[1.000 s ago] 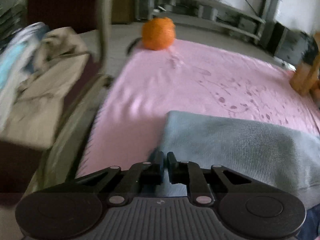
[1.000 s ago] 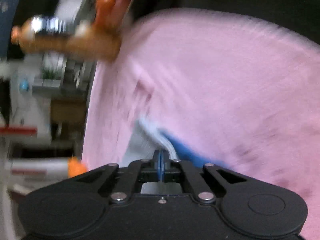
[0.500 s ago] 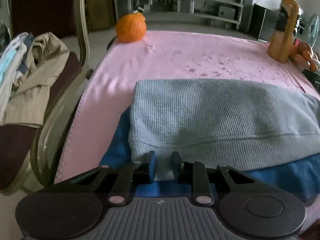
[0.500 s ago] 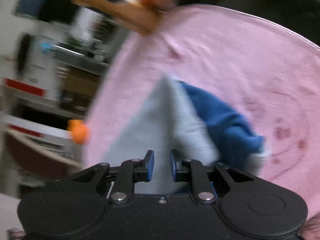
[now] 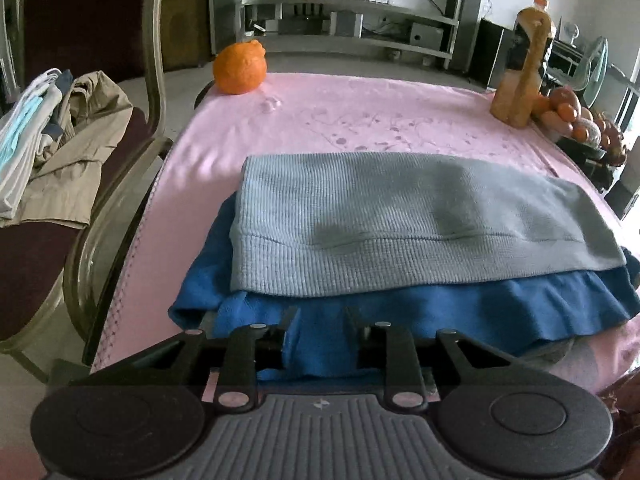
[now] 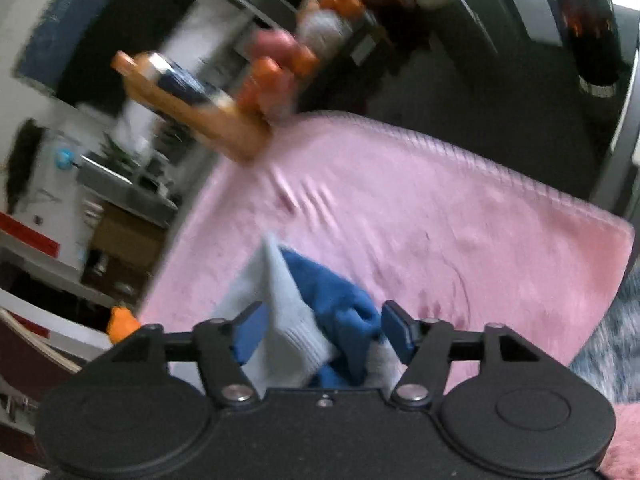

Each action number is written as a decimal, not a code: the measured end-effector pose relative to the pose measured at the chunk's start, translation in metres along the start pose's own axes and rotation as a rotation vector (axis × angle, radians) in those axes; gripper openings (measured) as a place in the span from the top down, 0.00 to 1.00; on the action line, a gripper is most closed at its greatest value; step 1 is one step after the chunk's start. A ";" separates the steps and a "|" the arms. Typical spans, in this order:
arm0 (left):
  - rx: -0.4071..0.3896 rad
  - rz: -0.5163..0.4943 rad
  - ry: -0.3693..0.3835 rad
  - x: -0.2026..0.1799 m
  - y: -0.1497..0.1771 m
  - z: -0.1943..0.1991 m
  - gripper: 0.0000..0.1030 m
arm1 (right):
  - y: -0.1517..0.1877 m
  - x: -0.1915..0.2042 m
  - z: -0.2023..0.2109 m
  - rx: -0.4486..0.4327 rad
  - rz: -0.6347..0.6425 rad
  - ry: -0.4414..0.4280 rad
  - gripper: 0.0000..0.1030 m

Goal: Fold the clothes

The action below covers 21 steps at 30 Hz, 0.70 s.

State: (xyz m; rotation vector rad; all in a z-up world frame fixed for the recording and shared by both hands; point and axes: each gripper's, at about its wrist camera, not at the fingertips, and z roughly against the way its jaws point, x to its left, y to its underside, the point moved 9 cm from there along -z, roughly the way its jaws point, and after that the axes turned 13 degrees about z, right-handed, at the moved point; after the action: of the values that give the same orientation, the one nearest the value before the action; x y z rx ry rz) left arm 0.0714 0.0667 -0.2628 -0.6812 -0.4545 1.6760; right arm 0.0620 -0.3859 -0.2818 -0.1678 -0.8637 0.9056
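Lying across the middle of the left wrist view, the folded garment (image 5: 400, 224) shows a grey waffle-knit layer on top, its stitched hem running from left to right, with a blue layer spilling out beneath it along the near edge and at the left corner. It rests on the pink cloth (image 5: 360, 116) that covers the tabletop. The left tool (image 5: 318, 332) sits at the bottom centre of the frame with its fingers spread apart, the blue hem lying between them but not pinched. An orange fruit (image 5: 240, 68) sits at the upper left of the cloth, and a tall bottle of orange liquid (image 5: 524, 68) stands at the upper right. On a chair (image 5: 48, 240) at the left edge lies a heap of beige and white clothes (image 5: 52, 148).

In the right wrist view, which is blurred, a bunched corner of the same garment (image 6: 304, 320) rises in grey and blue folds at the lower centre, between the fingers of the right tool (image 6: 322, 332). Those fingers stand wide apart, not clamping the fabric. The pink cloth (image 6: 440, 216) fills the middle and right of the frame.
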 end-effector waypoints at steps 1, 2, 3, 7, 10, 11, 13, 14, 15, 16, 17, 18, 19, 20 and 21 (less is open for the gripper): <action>0.003 0.005 0.000 0.001 0.000 -0.001 0.74 | 0.001 0.002 -0.009 0.021 0.001 0.018 0.32; 0.007 0.010 0.000 0.002 0.001 -0.002 0.74 | 0.002 0.000 -0.012 0.037 0.007 0.035 0.28; 0.010 0.017 -0.001 0.003 0.001 -0.003 0.74 | 0.003 -0.001 -0.016 0.050 0.011 0.048 0.16; 0.020 0.033 -0.005 0.006 0.002 -0.004 0.74 | 0.013 0.002 -0.039 0.104 0.000 0.070 0.07; 0.020 0.033 -0.006 0.005 0.002 -0.004 0.72 | 0.016 0.014 -0.043 0.114 0.045 0.030 0.15; 0.020 0.033 -0.005 0.005 0.003 -0.004 0.72 | 0.018 0.018 -0.047 0.128 0.061 0.020 0.17; 0.022 0.035 -0.007 0.006 0.003 -0.005 0.72 | 0.020 0.025 -0.051 0.137 0.114 0.032 0.17; 0.023 0.038 -0.009 0.006 0.003 -0.005 0.72 | 0.021 0.027 -0.052 0.136 0.142 0.045 0.17; 0.024 0.040 -0.012 0.007 0.003 -0.006 0.72 | 0.021 0.029 -0.053 0.132 0.163 0.057 0.18; 0.025 0.044 -0.014 0.008 0.003 -0.006 0.72 | 0.021 0.030 -0.053 0.123 0.181 0.071 0.18; 0.026 0.048 -0.017 0.009 0.002 -0.006 0.72 | 0.020 0.031 -0.053 0.107 0.195 0.088 0.18; 0.026 0.053 -0.018 0.011 0.002 -0.007 0.72 | 0.019 0.031 -0.053 0.091 0.209 0.106 0.19; 0.024 0.059 -0.018 0.012 0.001 -0.007 0.72 | 0.019 0.032 -0.053 0.077 0.226 0.123 0.19; 0.020 0.068 -0.019 0.014 0.000 -0.006 0.72 | 0.019 0.033 -0.054 0.067 0.247 0.141 0.19; 0.016 0.076 -0.019 0.015 -0.001 -0.006 0.72 | 0.019 0.035 -0.055 0.056 0.273 0.167 0.30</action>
State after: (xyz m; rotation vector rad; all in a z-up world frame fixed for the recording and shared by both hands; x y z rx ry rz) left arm 0.0741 0.0815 -0.2691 -0.6784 -0.4329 1.7572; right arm 0.1001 -0.3360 -0.3067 -0.3140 -0.6693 1.1519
